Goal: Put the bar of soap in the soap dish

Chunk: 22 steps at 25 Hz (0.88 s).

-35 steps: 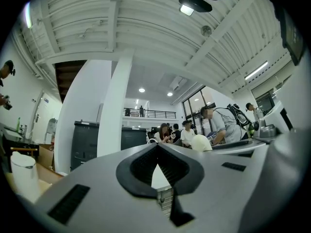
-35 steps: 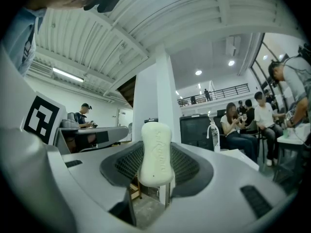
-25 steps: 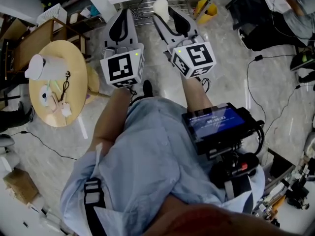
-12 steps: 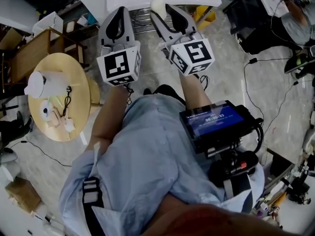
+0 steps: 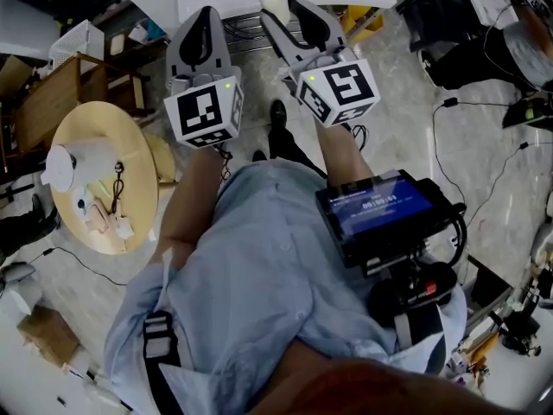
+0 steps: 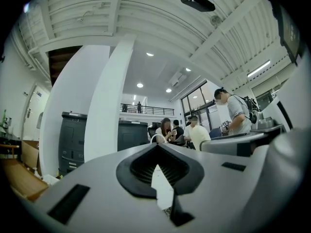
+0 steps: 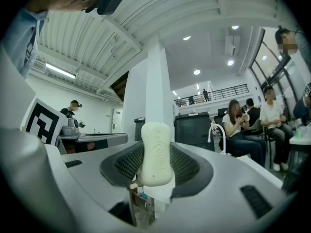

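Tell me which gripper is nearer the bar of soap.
Right. The right gripper is shut on the bar of soap, clamped between its jaws. The left gripper sits beside it to the left, jaws together and empty, not touching the soap.

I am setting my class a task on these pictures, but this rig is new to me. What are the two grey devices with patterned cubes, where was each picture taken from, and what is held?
They are hand-held two-jaw grippers; a person, not a robot, works them. The head view looks down from the person's head onto both. The other two views come from a camera riding on each gripper, looking along its jaws. The right gripper clamps a cream oval bar of soap. The left gripper is shut on nothing. A round pale wooden table stands at the person's left. No soap dish shows.
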Motion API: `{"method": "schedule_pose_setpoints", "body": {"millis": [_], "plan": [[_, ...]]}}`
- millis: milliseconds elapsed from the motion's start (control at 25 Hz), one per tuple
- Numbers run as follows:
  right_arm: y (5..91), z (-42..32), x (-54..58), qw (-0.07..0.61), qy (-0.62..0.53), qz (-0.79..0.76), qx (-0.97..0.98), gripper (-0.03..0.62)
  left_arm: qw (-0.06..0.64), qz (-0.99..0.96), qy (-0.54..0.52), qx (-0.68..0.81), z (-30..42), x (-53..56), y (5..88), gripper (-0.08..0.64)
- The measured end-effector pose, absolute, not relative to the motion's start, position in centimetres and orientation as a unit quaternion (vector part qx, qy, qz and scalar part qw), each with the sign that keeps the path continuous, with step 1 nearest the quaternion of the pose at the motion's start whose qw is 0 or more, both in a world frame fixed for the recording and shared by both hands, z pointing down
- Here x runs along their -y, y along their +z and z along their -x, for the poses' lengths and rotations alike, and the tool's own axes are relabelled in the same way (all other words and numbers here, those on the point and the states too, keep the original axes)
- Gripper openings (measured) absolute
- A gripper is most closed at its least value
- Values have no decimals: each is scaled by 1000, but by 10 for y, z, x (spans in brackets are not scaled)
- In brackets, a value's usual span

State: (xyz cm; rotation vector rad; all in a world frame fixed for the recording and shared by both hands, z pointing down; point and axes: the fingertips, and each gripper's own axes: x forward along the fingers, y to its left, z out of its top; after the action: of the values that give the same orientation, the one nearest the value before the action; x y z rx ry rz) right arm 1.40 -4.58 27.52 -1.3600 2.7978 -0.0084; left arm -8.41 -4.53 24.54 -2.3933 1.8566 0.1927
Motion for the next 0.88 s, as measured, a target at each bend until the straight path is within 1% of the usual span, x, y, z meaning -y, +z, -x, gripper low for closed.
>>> {"method": "schedule_pose_setpoints", "body": {"millis": [320,480,880], "plan": [[277,-21,99,18,-2,429,-903,181,57,785,59,-614,76,98,249,8],[276,-32,146,23,-2,423,-906,181,57,782,53,-619,64,146,251,8],[267,-47,226,35,-6,397,-917,181,73,760,45,-645,51,214,235,8]]}}
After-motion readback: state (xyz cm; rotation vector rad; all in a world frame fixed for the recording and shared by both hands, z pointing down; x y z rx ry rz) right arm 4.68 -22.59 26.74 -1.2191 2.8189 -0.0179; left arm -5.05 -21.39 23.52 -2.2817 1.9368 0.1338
